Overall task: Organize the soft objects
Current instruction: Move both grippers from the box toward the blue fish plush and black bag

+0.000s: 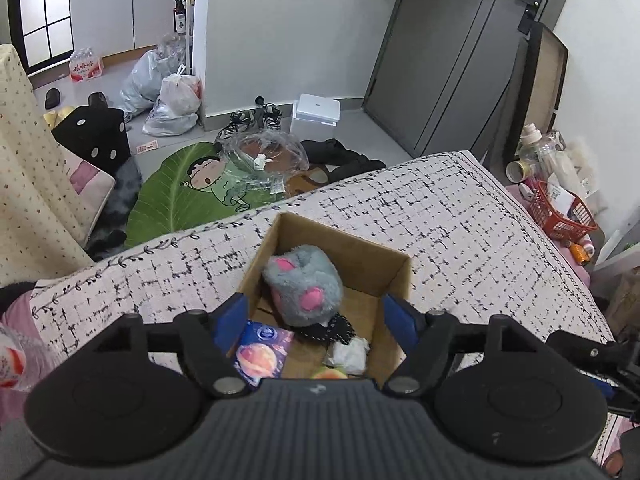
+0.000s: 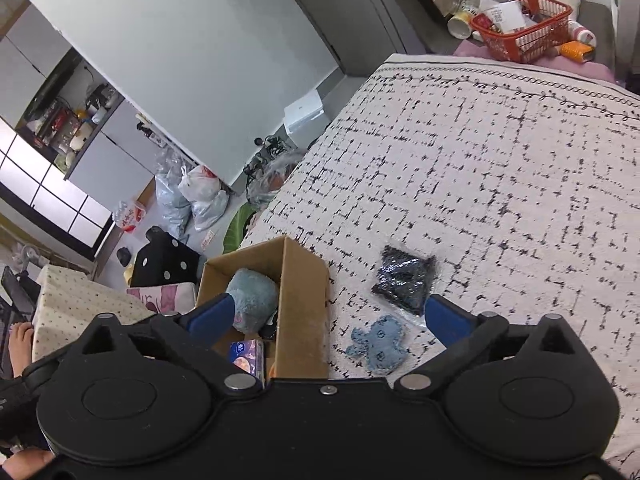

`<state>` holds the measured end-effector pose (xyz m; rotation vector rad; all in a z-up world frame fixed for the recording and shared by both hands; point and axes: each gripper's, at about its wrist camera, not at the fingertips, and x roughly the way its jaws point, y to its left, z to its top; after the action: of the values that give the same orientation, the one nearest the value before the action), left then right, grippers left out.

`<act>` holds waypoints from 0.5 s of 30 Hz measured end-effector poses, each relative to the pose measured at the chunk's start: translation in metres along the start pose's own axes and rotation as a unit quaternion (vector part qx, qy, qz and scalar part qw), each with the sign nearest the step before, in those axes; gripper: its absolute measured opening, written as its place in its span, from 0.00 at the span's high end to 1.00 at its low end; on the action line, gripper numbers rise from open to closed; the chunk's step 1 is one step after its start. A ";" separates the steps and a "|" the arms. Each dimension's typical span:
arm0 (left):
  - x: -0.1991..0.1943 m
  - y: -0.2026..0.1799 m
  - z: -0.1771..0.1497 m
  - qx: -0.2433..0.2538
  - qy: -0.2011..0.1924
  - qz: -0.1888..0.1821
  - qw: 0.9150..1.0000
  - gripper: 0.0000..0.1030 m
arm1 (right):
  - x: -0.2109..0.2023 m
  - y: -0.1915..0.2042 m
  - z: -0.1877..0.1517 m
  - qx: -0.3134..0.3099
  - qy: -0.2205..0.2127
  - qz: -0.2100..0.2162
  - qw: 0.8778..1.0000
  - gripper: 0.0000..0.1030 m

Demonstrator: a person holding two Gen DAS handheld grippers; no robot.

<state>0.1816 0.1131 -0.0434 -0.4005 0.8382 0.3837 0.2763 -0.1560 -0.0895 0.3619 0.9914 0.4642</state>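
Note:
An open cardboard box (image 1: 372,258) stands on the bed's white patterned blanket (image 1: 460,216). Inside it lie a grey plush with pink patches (image 1: 304,284), a purple tissue pack (image 1: 262,350), a black bagged item (image 1: 332,330) and a white wad (image 1: 348,354). My left gripper (image 1: 316,316) hangs open and empty above the box. In the right wrist view the box (image 2: 302,300) is at the left. A small blue felt octopus (image 2: 378,344) and a black item in a clear bag (image 2: 404,276) lie on the blanket (image 2: 500,168). My right gripper (image 2: 326,318) is open and empty above them.
A red basket (image 1: 560,212) with bottles and clutter sits beyond the bed's right edge; it also shows in the right wrist view (image 2: 524,28). On the floor are a green leaf rug (image 1: 180,196), plastic bags (image 1: 172,100), a white bin (image 1: 316,114) and a black dice cushion (image 1: 94,136).

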 end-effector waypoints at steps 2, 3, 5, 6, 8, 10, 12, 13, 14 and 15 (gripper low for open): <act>-0.002 -0.007 -0.004 0.000 0.002 -0.001 1.000 0.28 | -0.004 -0.007 0.000 0.007 -0.001 0.002 1.000 0.00; -0.003 -0.010 -0.006 0.000 0.003 -0.002 1.000 0.28 | -0.006 -0.011 0.001 0.011 -0.002 0.003 1.000 0.00; -0.005 -0.018 -0.010 0.001 0.004 -0.005 1.000 0.28 | -0.009 -0.020 0.001 0.020 -0.005 0.001 1.000 0.00; -0.006 -0.022 -0.012 0.002 0.005 -0.007 1.000 0.28 | -0.010 -0.024 0.001 0.023 -0.006 0.000 1.000 0.00; -0.008 -0.031 -0.017 0.004 0.006 -0.012 1.000 0.28 | -0.012 -0.032 0.002 0.032 -0.007 -0.001 0.999 0.00; -0.008 -0.038 -0.021 0.007 0.007 -0.014 1.000 0.28 | -0.015 -0.040 0.002 0.041 -0.009 0.000 0.999 0.00; -0.008 -0.046 -0.025 0.009 0.008 -0.012 1.000 0.28 | -0.018 -0.047 0.002 0.049 -0.009 0.003 0.999 0.00; -0.008 -0.050 -0.027 0.009 0.010 -0.012 1.000 0.28 | -0.019 -0.050 0.002 0.054 -0.009 0.004 0.999 0.00; -0.008 -0.054 -0.028 0.009 0.011 -0.013 1.000 0.29 | -0.020 -0.053 0.002 0.057 -0.009 0.006 0.998 0.00; -0.008 -0.058 -0.030 0.009 0.011 -0.013 1.000 0.28 | -0.021 -0.055 0.002 0.060 -0.009 0.006 0.998 0.00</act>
<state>0.1856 0.0478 -0.0444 -0.3997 0.8568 0.3472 0.2795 -0.2142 -0.1008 0.4794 1.0024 0.4133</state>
